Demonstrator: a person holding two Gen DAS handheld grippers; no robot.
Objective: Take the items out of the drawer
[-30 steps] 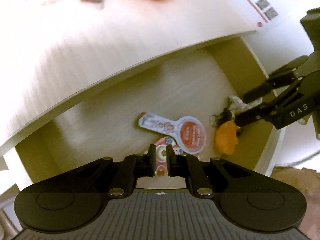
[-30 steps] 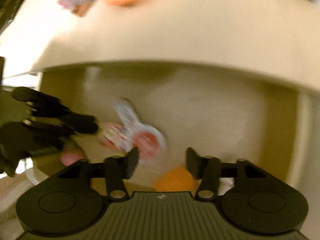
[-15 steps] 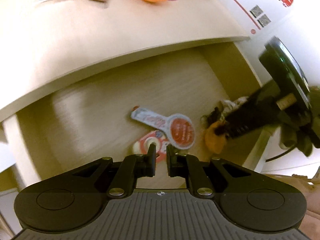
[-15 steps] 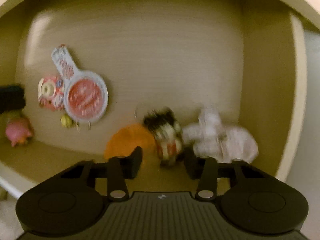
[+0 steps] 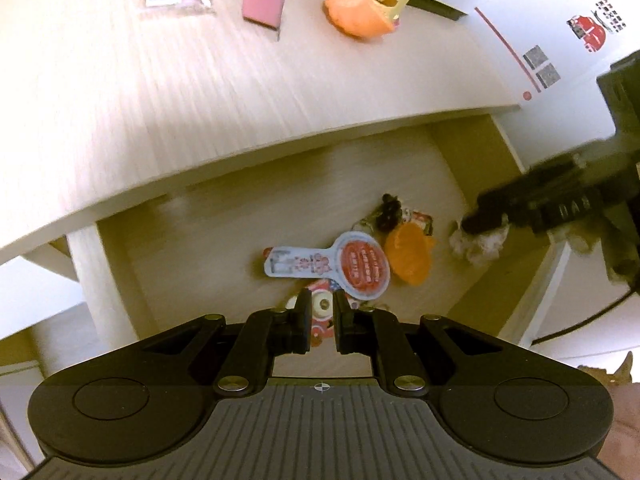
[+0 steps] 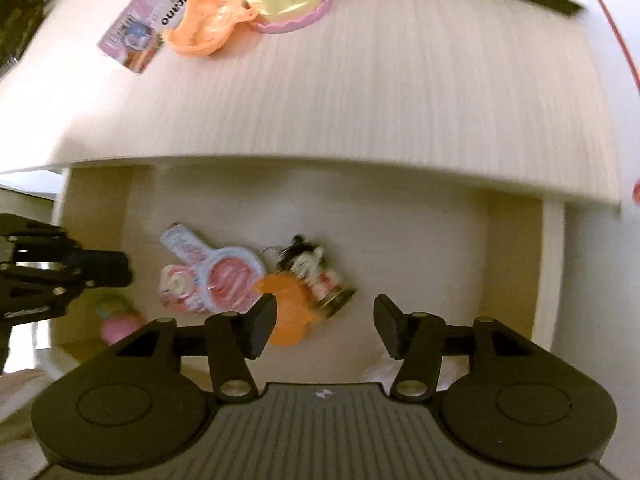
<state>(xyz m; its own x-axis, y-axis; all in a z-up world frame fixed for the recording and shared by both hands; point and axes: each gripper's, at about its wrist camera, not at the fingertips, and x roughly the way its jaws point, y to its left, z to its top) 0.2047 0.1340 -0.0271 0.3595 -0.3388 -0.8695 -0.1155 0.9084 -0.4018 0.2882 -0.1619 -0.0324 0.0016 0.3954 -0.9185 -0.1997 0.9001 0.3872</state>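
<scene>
The left gripper is nearly closed, empty, above a pink sticker. The right gripper, jaws just opening, holds nothing. The drawer holds a fan-shaped tag, orange shell, keychain doll, white wrapper. A desk lies beyond.

The right tongs hang over the open drawer, their jaws apart after just widening, nothing between them. Below lie an orange piece, a small dark-haired figure and a paddle-shaped card. The left tongs reach in from the left. Above, the bench carries an orange wrapper.
</scene>
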